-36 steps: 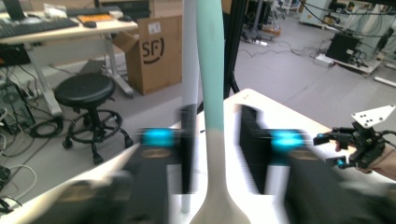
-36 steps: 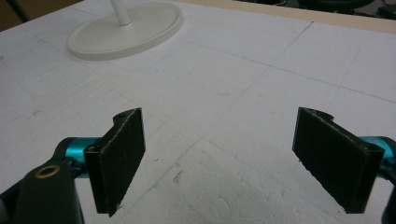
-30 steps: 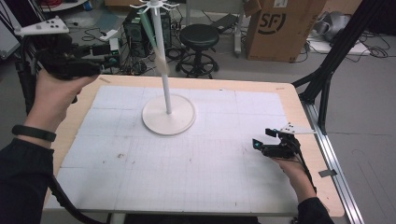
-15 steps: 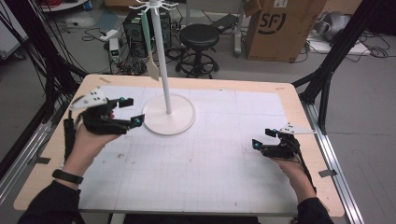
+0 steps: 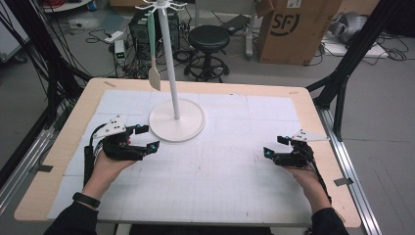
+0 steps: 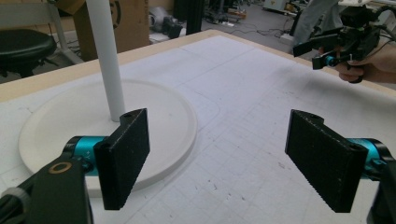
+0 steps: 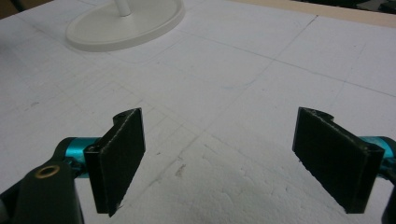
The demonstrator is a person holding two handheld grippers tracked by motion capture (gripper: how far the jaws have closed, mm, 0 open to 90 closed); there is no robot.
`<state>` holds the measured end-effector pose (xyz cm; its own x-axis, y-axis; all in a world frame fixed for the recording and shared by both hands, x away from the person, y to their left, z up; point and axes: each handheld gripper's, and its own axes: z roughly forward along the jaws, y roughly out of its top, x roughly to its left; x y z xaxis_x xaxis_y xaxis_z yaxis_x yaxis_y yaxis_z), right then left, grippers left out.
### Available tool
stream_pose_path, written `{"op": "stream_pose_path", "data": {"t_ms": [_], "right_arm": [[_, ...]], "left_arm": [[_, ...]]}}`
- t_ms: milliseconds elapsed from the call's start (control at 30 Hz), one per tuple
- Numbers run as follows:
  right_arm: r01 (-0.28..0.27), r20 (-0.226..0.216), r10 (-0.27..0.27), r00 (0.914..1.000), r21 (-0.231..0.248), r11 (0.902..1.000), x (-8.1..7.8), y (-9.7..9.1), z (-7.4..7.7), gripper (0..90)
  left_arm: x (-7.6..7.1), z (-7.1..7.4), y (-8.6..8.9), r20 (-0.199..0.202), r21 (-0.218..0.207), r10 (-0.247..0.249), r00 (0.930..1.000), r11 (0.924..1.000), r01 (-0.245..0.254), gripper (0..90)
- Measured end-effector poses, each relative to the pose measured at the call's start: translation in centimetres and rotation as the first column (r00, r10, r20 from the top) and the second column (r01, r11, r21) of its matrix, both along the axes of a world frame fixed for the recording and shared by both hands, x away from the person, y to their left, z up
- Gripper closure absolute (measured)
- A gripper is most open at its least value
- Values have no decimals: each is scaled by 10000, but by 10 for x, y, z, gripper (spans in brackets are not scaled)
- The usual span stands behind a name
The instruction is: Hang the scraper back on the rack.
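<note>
A white stand with a round base and a thin pole rises at the table's far middle. A spatula with a pale green handle hangs from its top hooks. My left gripper sits low over the white mat just left of the base, open. Its jaws have just been opening and nothing is between them. In the left gripper view the gripper frames bare mat, with the base and pole to its left. My right gripper rests open and empty at the right, also open over the mat.
The wooden table carries a white gridded mat. Behind it on the floor stand a black stool, a cardboard box and a computer tower. Black frame struts flank the right corner.
The left hand came down from high at the left to the mat beside the stand's base, and its jaws stand wider apart. The right hand stayed where it was.
</note>
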<state>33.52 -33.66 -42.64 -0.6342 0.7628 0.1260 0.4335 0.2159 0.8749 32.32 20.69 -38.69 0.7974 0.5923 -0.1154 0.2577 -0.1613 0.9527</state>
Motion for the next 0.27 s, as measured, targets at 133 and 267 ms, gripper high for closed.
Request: {"op": "stream_pose_path", "data": {"t_ms": [133, 267], "right_arm": [[-49, -28, 49, 10000, -66, 10000, 1, 0, -1, 161], [-85, 6, 85, 10000, -113, 9999, 2, 1, -2, 161]], "left_arm": [[1, -7, -1, -172, 167, 55, 9998, 9998, -52, 227], [1, -9, -2, -172, 440, 48, 9998, 9990, -40, 228]]}}
